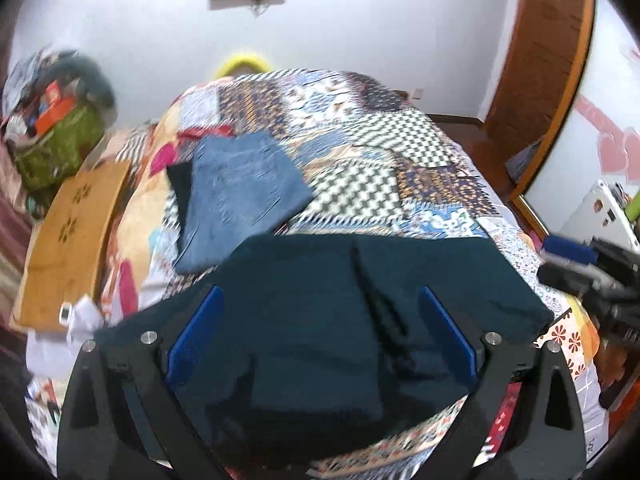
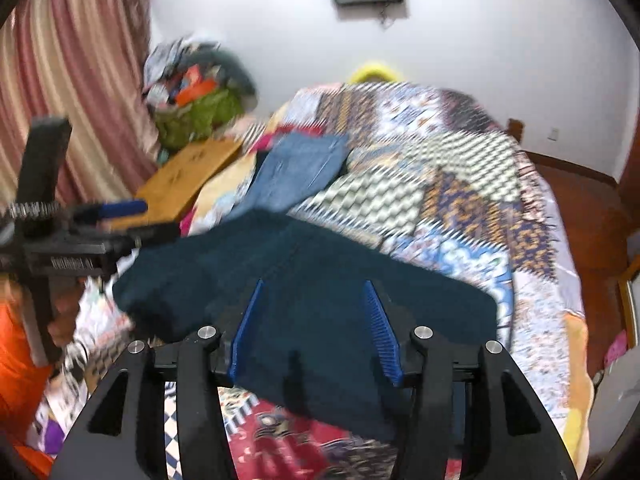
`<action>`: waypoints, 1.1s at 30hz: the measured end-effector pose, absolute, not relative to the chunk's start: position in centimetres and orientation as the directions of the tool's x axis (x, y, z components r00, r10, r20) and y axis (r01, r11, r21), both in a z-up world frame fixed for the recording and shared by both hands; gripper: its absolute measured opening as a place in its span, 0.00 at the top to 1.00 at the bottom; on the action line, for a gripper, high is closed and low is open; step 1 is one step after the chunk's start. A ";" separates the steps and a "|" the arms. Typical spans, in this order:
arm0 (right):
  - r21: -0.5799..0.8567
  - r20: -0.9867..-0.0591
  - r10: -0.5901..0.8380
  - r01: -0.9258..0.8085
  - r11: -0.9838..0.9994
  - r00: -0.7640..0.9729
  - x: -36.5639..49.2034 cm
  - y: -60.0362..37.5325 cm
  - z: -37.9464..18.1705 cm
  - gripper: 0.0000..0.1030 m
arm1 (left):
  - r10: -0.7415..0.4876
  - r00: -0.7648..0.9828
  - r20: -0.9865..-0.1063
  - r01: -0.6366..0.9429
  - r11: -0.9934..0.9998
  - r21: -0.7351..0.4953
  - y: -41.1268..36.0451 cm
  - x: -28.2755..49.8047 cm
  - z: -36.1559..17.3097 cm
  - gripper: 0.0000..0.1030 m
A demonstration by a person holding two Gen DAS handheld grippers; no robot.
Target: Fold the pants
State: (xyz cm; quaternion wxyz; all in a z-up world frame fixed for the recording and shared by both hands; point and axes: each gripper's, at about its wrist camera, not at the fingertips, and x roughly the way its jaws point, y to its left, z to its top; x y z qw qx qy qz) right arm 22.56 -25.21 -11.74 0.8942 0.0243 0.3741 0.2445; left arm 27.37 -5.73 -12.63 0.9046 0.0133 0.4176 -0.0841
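Note:
Dark teal pants (image 1: 320,312) lie folded on the patterned bed, right in front of both grippers; they also show in the right wrist view (image 2: 304,304). My left gripper (image 1: 320,304) is open, its blue pads spread above the pants, holding nothing. My right gripper (image 2: 314,292) is open over the pants too, empty. The right gripper also shows at the right edge of the left wrist view (image 1: 576,264), and the left gripper at the left edge of the right wrist view (image 2: 116,216). Both views are motion-blurred.
Folded blue jeans (image 1: 240,196) lie farther back on the patchwork quilt (image 1: 400,148), also in the right wrist view (image 2: 300,168). A wooden board (image 1: 68,236) and a cluttered green bag (image 1: 60,148) stand left of the bed. Striped curtains (image 2: 72,80) hang left; a wooden door (image 1: 544,60) stands right.

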 end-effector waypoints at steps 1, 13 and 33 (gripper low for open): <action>0.229 -0.652 0.448 -0.405 0.885 0.612 22.9 -25.8 -11.5 0.49 | -0.153 0.637 -0.756 0.183 0.982 -0.045 -6.6 27.9 -12.5 0.04; 0.255 -0.741 0.353 -0.248 0.935 0.571 28.5 -29.6 -16.7 0.31 | -0.198 0.466 -0.862 0.250 0.964 -0.087 -12.8 35.5 -17.3 0.04; 0.312 -0.813 0.385 -0.231 0.922 0.438 24.2 -31.2 -23.4 0.31 | -0.076 0.418 -0.905 0.262 0.964 0.040 -12.7 32.5 -23.3 0.00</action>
